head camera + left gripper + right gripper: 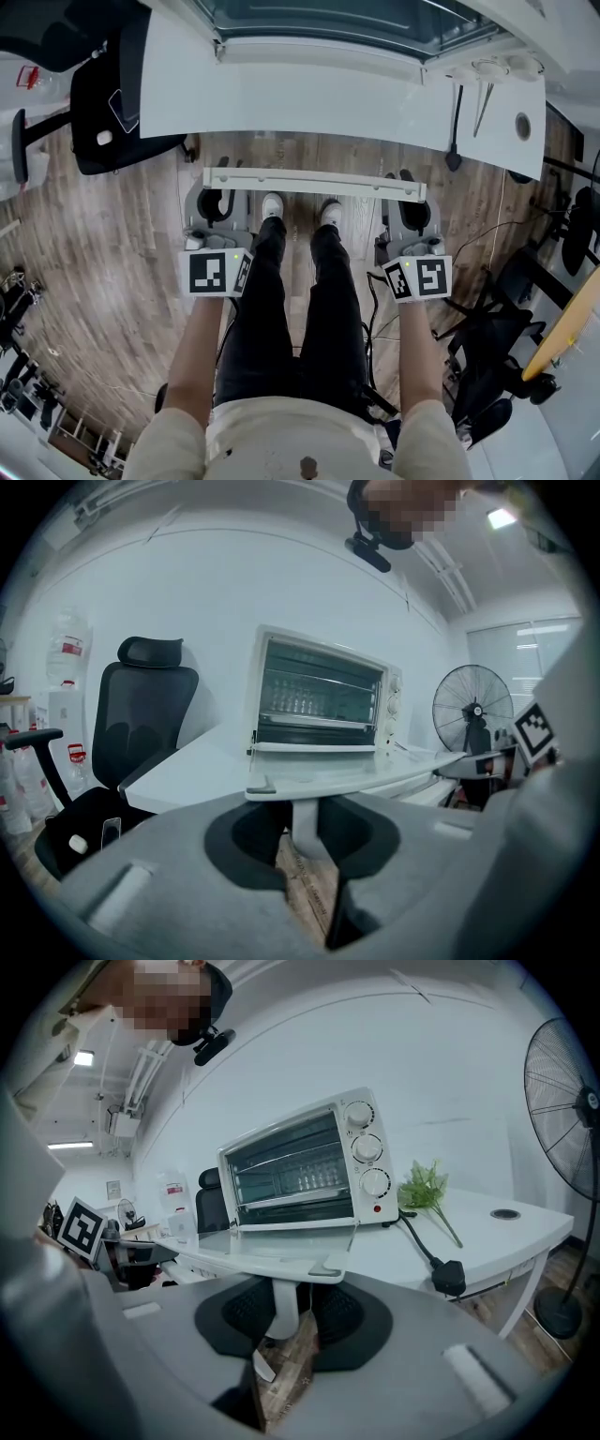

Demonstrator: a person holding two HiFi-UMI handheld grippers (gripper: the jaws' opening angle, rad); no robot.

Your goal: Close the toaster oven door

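Nearest, the left gripper (302,834) has its jaws drawn well in, pads pressing either side of the left post (302,817), a white upright under the door's edge. The right gripper (279,1321) is in like condition, narrowly parted and clamped on the right post (281,1299). The handle bar (314,183) runs level just above both sets of jaws. The toaster oven door (286,1241) is fully down, its glass pane lying flat and projecting from the oven mouth toward the person. The toaster oven (300,1162) stands upright on the white table (487,1241), cavity exposed, three knobs (366,1147) on its right side. A green sprig (427,1190) and black plug (448,1279) lie beside it. Beyond are an office chair (141,724) and a standing fan (567,1129)
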